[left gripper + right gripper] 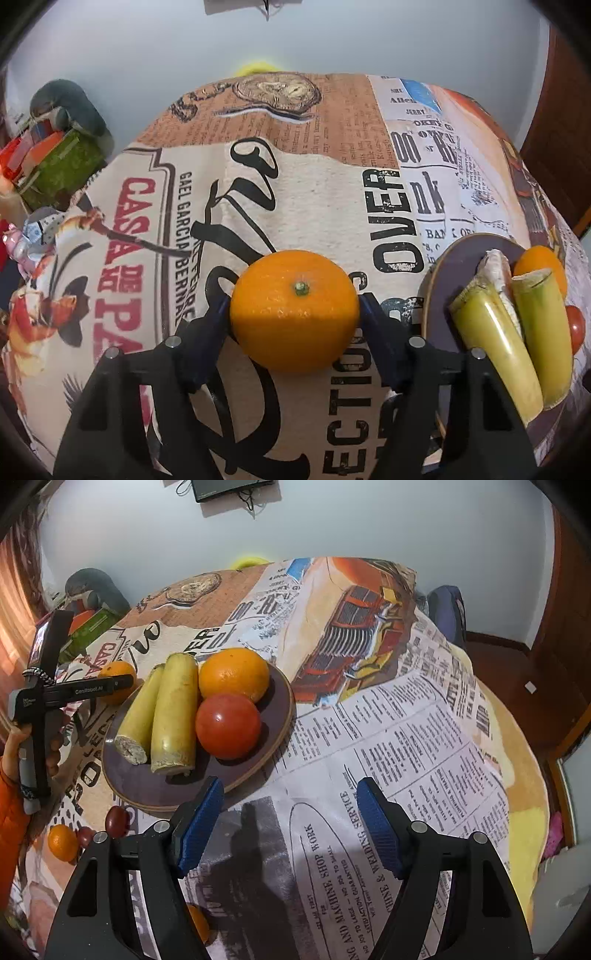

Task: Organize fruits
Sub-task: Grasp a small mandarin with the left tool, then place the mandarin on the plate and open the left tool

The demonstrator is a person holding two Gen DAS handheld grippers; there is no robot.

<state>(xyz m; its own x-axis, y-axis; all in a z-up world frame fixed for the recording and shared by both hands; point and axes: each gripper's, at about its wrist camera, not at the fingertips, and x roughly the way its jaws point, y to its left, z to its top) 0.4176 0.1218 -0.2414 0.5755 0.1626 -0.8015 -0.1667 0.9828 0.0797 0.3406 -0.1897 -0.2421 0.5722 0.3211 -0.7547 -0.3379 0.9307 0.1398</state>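
We have the left hand-held gripper (pixel 294 317) clamped on an orange (pixel 294 310), next carrying it toward the plate (pixel 439 295) at three o'clock, while the right hand-held gripper (pixel 290 823) hangs wide open, empty

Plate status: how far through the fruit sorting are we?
Done: plate holds two bananas, an orange and a tomato. In hand: left gripper clamps another orange. Left: a small orange and dark red fruits on the tablecloth.
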